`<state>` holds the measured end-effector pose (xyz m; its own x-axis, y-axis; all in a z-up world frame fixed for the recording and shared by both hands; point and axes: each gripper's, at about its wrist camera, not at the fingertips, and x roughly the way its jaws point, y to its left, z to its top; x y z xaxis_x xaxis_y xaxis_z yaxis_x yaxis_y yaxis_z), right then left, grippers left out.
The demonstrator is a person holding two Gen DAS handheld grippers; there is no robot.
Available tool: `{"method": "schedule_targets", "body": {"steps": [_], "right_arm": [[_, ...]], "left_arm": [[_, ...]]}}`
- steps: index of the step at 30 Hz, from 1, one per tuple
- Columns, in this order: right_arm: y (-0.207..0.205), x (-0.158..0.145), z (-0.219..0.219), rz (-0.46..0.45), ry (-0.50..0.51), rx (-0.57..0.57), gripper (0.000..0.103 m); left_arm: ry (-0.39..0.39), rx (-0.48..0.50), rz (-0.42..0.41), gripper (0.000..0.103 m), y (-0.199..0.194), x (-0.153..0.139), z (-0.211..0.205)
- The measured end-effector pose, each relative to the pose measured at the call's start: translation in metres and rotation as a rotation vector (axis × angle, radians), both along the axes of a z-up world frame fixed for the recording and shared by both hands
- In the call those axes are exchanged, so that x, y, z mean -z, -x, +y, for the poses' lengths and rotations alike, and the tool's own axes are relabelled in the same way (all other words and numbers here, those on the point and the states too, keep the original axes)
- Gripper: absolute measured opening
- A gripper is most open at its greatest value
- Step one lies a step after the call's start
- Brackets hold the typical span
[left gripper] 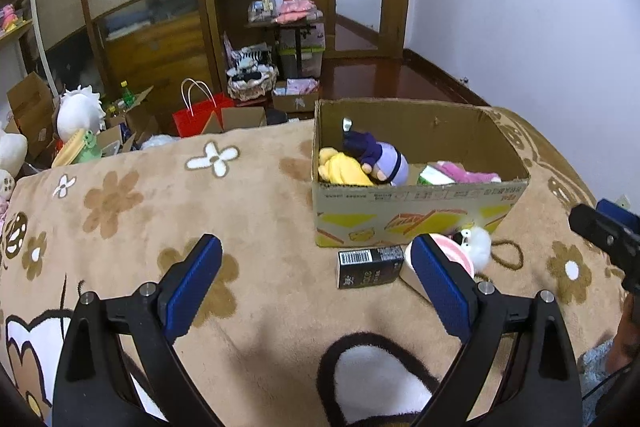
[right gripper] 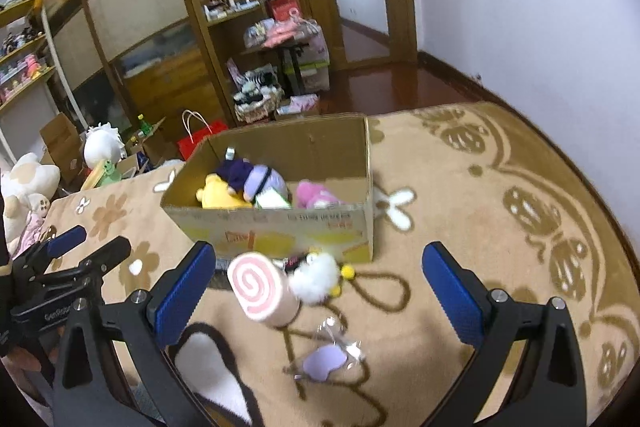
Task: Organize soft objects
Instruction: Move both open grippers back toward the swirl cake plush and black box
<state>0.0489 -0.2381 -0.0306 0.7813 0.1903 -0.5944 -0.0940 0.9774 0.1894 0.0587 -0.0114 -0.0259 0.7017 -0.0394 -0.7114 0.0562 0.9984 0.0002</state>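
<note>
The cardboard box point(right gripper: 280, 227) serves as the landmark here, standing open-topped on the flower-patterned blanket point(left gripper: 256, 195). Judging by how things lie, the step in hand is a fresh pickup: several soft things are already boxed, and more wait just in front of the box's near wall.

Inside the box lie a yellow plush point(right gripper: 218, 197) at the left end, a purple doll point(right gripper: 256, 179) leaning over it, a pink plush point(right gripper: 316, 197) toward the right end, and something white and green between them (too small to name).

Just in front of the box, the pink swirl roll point(right gripper: 260, 287) lies beside a white fluffy toy point(right gripper: 316, 277) with yellow bits; the two look to be touching. Nearer the camera than these lies a small purple item in clear wrapping point(right gripper: 326, 361). A black carton point(left gripper: 370, 265), seen from the left wrist, lies in front of the box's left half.

The right gripper point(right gripper: 320, 291) has its jaws spread wide with nothing in them, aimed at the roll and fluffy toy. The left gripper point(left gripper: 316, 283) is likewise wide open and empty, with the carton just beyond its fingers.

The next move likely calls for the right gripper to drop around the swirl roll and close gently (it should squash easily), then lift it over the box's near wall.
</note>
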Motion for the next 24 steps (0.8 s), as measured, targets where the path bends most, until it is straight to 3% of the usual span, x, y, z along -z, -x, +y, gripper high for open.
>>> {"method": "schedule_targets", "body": {"steps": [10,24], "right_arm": [[-0.007,0.027,-0.001,0.101,-0.023,0.024,0.103],[-0.032,0.061,-0.009,0.254,-0.037,0.064,0.103]], "left_arm": [[0.023,0.017,0.097,0.095,-0.018,0.024,-0.005],[0.035,0.039,0.161,0.095,-0.042,0.045,-0.014]]}}
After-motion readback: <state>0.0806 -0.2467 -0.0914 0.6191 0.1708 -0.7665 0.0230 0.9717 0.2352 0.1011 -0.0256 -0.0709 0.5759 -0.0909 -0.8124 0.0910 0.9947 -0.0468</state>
